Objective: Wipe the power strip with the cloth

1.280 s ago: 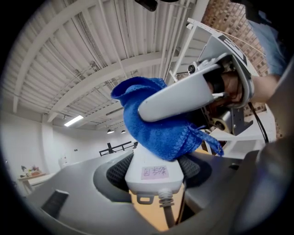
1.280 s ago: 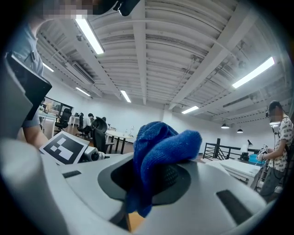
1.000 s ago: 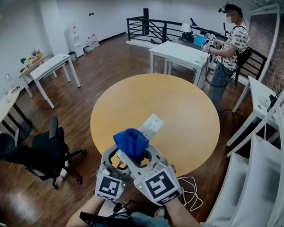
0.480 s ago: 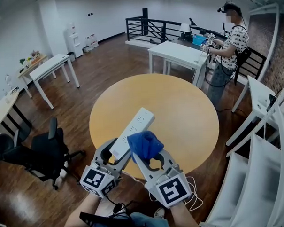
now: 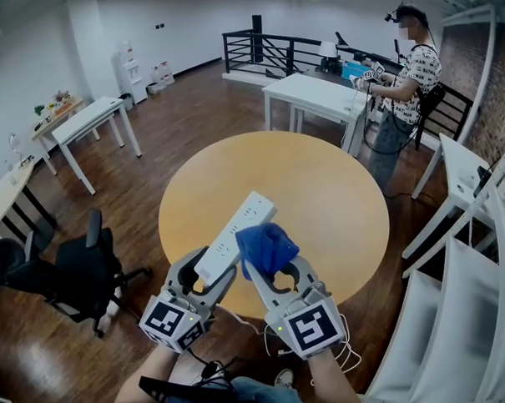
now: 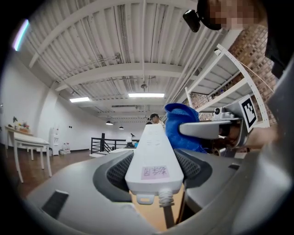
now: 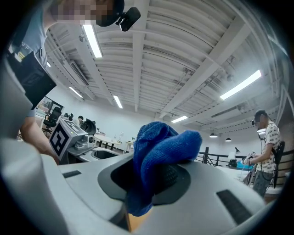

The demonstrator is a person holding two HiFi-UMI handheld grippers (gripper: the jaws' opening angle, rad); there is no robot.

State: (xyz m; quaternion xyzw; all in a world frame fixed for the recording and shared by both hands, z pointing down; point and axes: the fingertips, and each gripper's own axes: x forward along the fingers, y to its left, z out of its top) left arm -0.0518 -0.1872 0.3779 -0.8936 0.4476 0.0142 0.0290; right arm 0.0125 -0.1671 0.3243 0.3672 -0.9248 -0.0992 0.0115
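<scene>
The white power strip is held above the near edge of the round wooden table, slanting up to the right. My left gripper is shut on its cord end; in the left gripper view the strip runs straight out between the jaws. The bunched blue cloth touches the strip's right side, with my right gripper shut on it. The cloth fills the jaws in the right gripper view, and it shows beside the strip in the left gripper view.
The strip's white cable hangs in loops below the table edge. A black office chair stands at the left, white tables behind, white shelving at the right. A person stands at the far right.
The cloth has moved from on top of the strip's near half to its right side as my right gripper shifted right. My left gripper rolled, so more of the strip shows.
</scene>
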